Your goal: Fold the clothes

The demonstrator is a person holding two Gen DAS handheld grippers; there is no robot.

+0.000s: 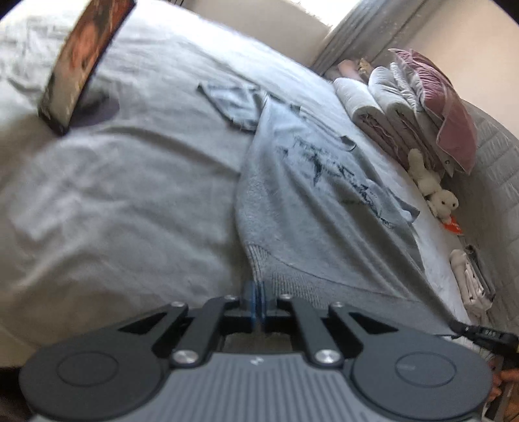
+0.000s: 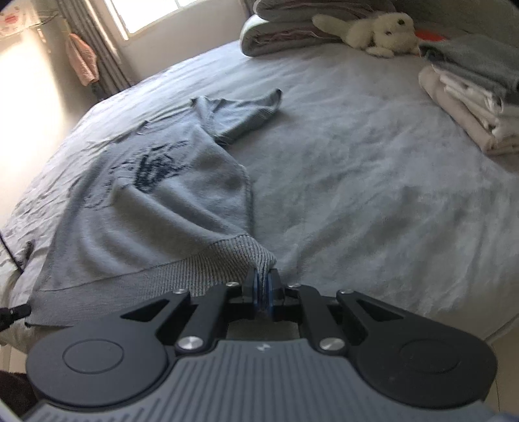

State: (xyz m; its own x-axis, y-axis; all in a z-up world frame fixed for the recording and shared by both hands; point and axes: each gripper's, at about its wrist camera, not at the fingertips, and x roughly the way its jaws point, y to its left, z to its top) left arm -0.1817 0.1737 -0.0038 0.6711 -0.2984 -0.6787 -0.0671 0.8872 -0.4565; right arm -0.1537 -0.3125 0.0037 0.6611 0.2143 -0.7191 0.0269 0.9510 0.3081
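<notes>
A grey knit sweater (image 1: pixel 311 207) with a dark print on its chest lies spread on the bed, sleeves toward the far side. My left gripper (image 1: pixel 258 300) is shut on the ribbed hem at one corner. The sweater shows in the right wrist view (image 2: pixel 155 211) too, with one sleeve (image 2: pixel 249 110) stretched out. My right gripper (image 2: pixel 263 290) is shut on the other corner of the ribbed hem, which is bunched and lifted a little off the bed.
The bed (image 2: pixel 373 181) has a grey sheet. Folded blankets and a pink pillow (image 1: pixel 434 110) are stacked at its far edge, with a white plush toy (image 2: pixel 379 31). Folded clothes (image 2: pixel 470 97) lie at the right. A box (image 1: pixel 84 61) stands on the bed at the left.
</notes>
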